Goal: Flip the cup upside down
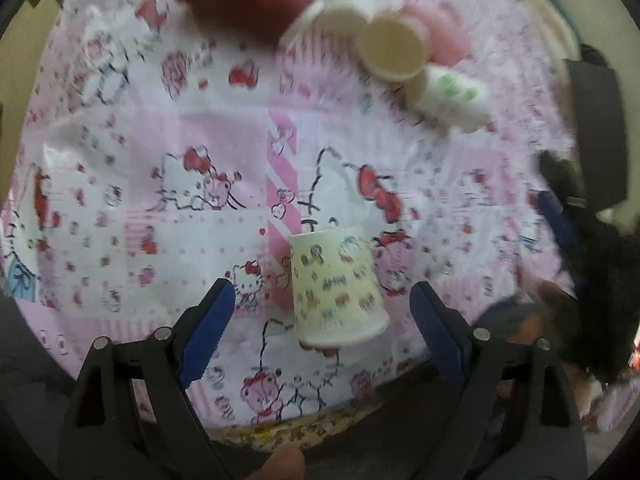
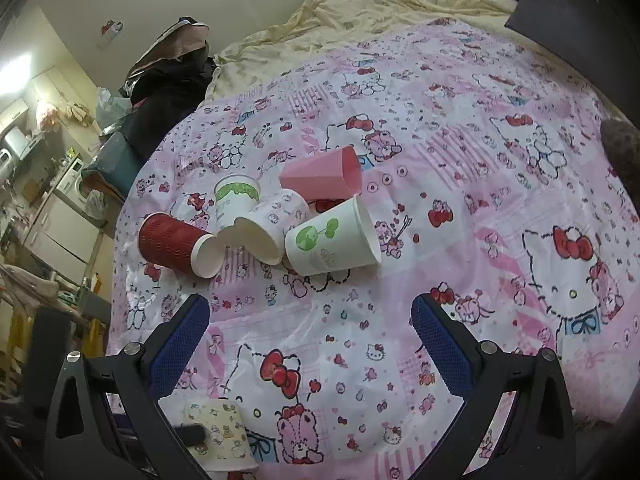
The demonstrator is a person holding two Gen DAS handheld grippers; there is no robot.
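A cream paper cup with small cartoon prints (image 1: 338, 286) stands upside down on the pink Hello Kitty cloth (image 1: 160, 140), wide rim down. My left gripper (image 1: 322, 306) is open, its blue fingers on either side of the cup without touching it. The same cup shows low in the right wrist view (image 2: 218, 434), behind the left finger. My right gripper (image 2: 310, 320) is open and empty above the cloth, short of a cluster of cups.
Several cups lie on their sides together: a red ribbed cup (image 2: 176, 246), a white cup with a green print (image 2: 334, 238), a pink cup (image 2: 322, 176), a patterned white cup (image 2: 272, 224) and a green-banded cup (image 2: 236, 198). A cream blanket (image 2: 360, 12) lies beyond.
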